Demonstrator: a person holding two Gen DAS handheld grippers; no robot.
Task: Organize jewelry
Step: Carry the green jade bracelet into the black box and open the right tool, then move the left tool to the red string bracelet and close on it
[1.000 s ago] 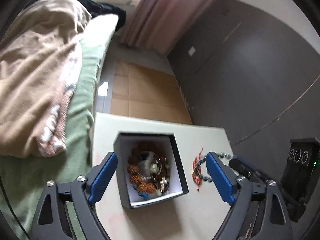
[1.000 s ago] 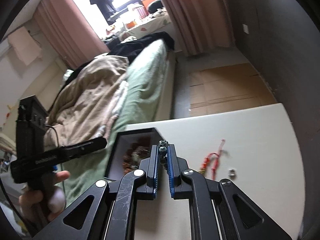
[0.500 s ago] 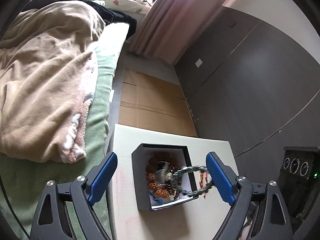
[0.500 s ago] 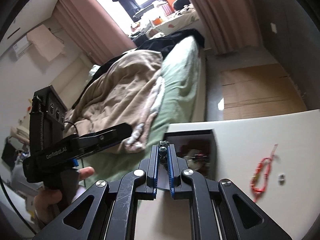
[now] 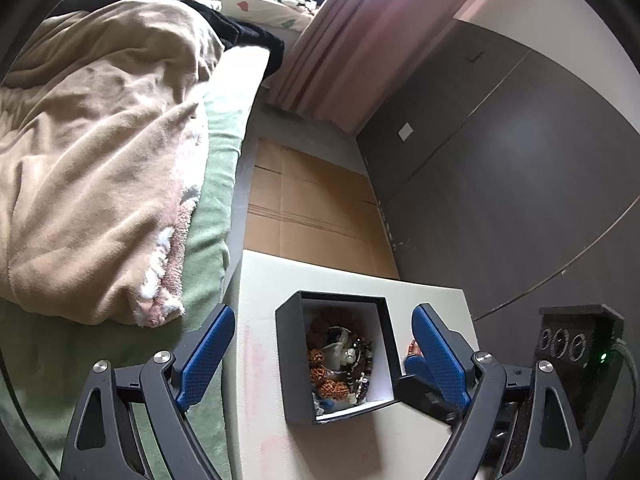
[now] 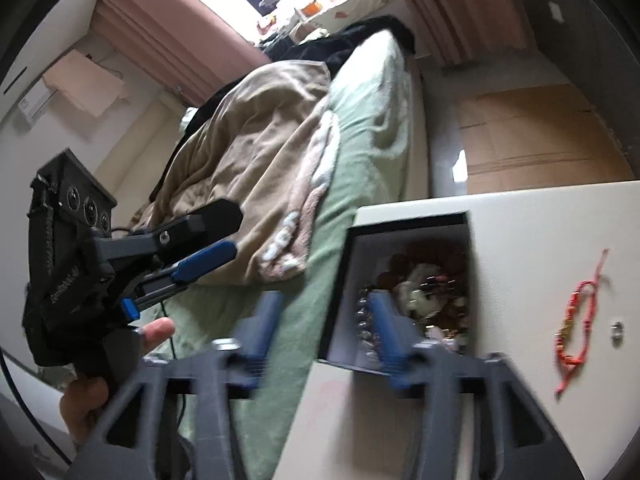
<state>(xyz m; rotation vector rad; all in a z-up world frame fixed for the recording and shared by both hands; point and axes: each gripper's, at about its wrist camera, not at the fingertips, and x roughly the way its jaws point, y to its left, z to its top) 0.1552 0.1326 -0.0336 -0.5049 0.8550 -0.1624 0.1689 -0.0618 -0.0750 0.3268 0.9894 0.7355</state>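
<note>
Red bracelet (image 6: 576,320) lengthwise along table (image 6: 540,220); apart from box (image 6: 340,280)

right gripper (image 6: 324,320) opening over box (image 6: 340,288), blurred.

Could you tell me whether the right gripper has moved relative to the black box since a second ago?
Yes. The right gripper has shifted left to the black box, its jaws opening.

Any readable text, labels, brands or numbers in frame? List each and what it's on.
Nothing can be read for certain.
White lettering on the black body of the left claw: one short line, too blurred and tilted to quote.
Small label on the white wall unit: too small to read.
No text shows on the black box, the jewelry or the table.
</note>
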